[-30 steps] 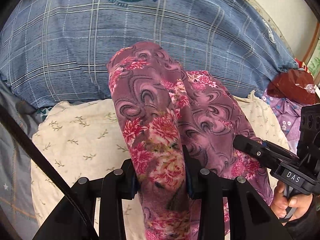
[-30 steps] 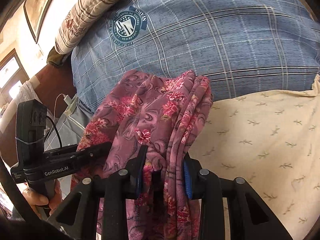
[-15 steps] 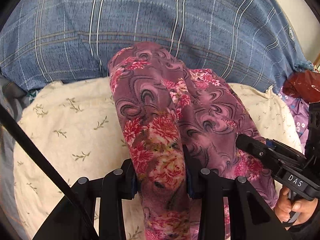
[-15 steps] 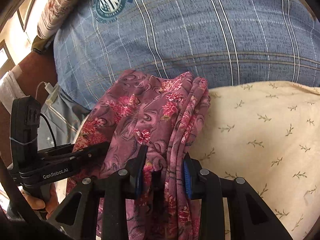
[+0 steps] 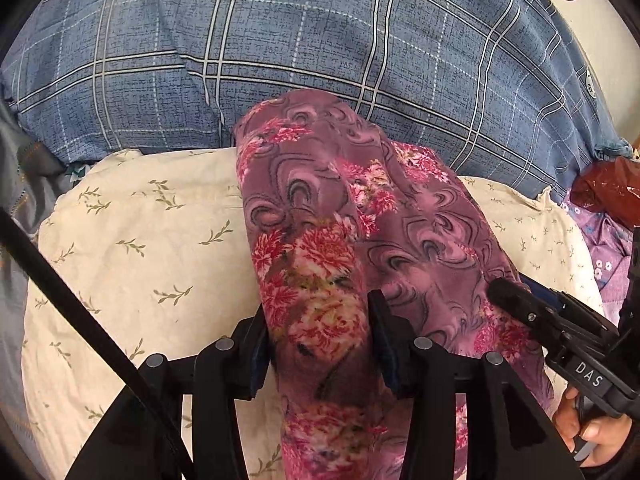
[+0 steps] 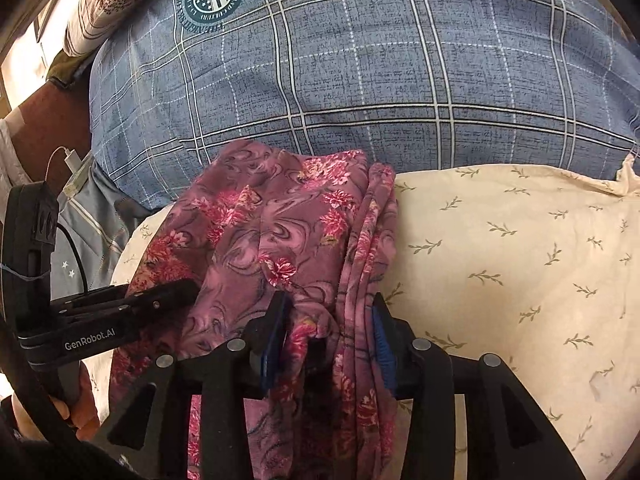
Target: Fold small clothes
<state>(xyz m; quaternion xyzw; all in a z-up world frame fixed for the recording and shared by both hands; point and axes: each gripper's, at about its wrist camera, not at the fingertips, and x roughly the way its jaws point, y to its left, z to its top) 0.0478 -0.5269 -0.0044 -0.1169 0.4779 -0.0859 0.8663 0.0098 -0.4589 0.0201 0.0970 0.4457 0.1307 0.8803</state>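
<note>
**Both tongs loosening on the floral garment**

The left tongs (image 5: 320, 344) and right tongs (image 6: 328, 344) each straddle a near fold of the purple floral garment (image 5: 352, 232); both pairs of jaws are opening, cloth between them and the pads barely touching it. The garment lies folded on the cream leaf-print pillow (image 5: 152, 248), its far end reaching the blue plaid pillow (image 5: 320, 40) behind.
</note>
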